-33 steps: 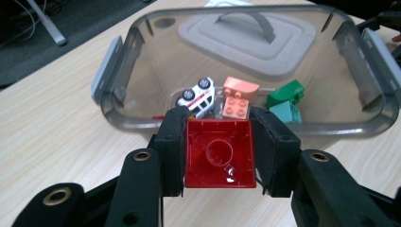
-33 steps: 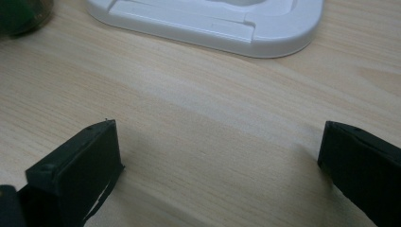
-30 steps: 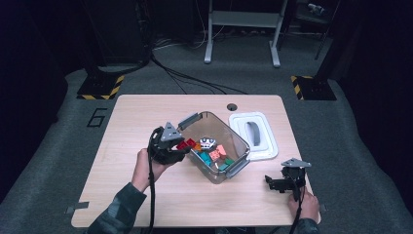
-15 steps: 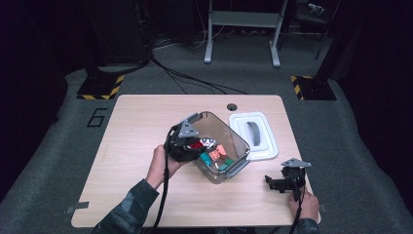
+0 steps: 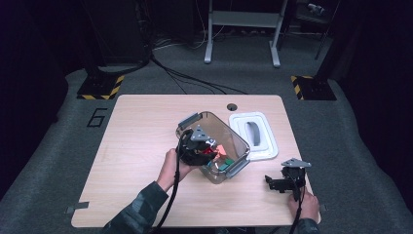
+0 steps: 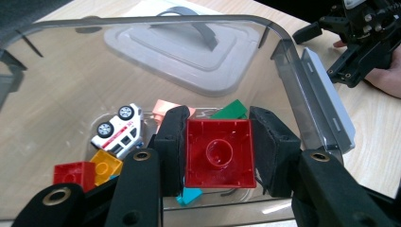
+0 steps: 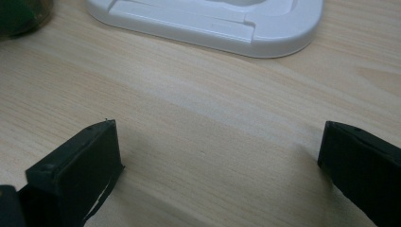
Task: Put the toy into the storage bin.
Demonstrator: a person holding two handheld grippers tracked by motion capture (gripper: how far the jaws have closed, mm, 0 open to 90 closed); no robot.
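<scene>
My left gripper (image 6: 218, 152) is shut on a red brick (image 6: 218, 153), held over the inside of the clear plastic box (image 5: 233, 135) at the table's middle. In the high view the left gripper (image 5: 203, 150) hangs over the box's near-left side. Down in the box lie a white toy car (image 6: 119, 130), a smaller red brick (image 6: 72, 174), a yellow brick (image 6: 106, 165), a green piece (image 6: 231, 110), an orange piece (image 6: 163, 107) and a teal piece (image 6: 189, 195). My right gripper (image 5: 280, 183) rests open near the table's front right; its jaws stand wide apart over bare wood (image 7: 215, 137).
The box's white lid (image 5: 254, 136) with a grey handle lies flat on the table just right of the box, and its edge (image 7: 208, 21) lies ahead in the right gripper view. A round cable hole (image 5: 232, 106) sits at the table's far edge. The person's hands hold both grippers.
My left gripper has moved right with the red brick, from beside the box's left edge to over its inside. The right gripper has not moved.
</scene>
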